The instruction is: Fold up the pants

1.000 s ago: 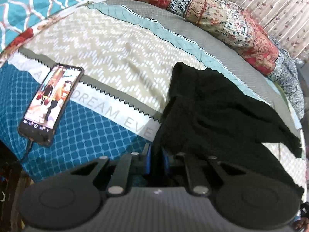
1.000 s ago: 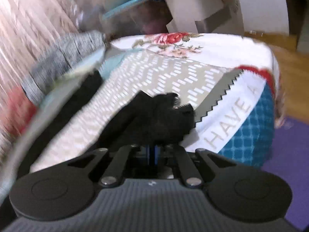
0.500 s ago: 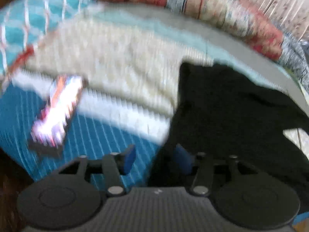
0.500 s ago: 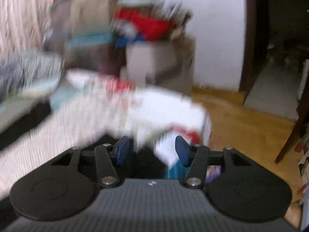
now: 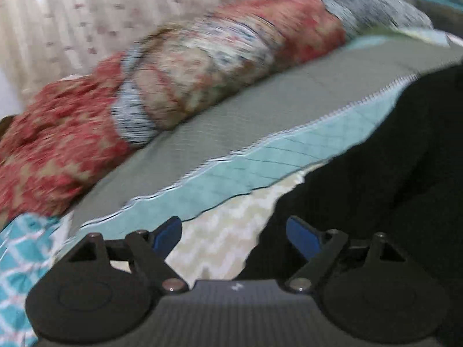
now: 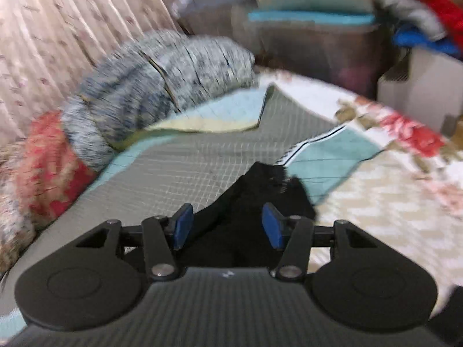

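The black pants (image 5: pixel 390 167) lie on the patterned bedspread (image 5: pixel 260 115), filling the right side of the left wrist view. My left gripper (image 5: pixel 234 235) is open and empty, its right finger over the pants' edge. In the right wrist view a narrow end of the black pants (image 6: pixel 260 193) lies on the bedspread (image 6: pixel 179 167) just ahead. My right gripper (image 6: pixel 227 227) is open, its blue pads either side of the cloth but not closed on it.
A rolled red floral quilt (image 5: pixel 144 86) lies along the bed's far side against a curtain. A grey-blue rolled blanket (image 6: pixel 150 84) continues it. Plastic storage bins (image 6: pixel 312 37) and stacked clothes stand beyond the bed's end.
Both grippers were shut on the black pants a second ago; both have opened and let go. Both views have swung toward the far side of the bed. The phone is out of view.
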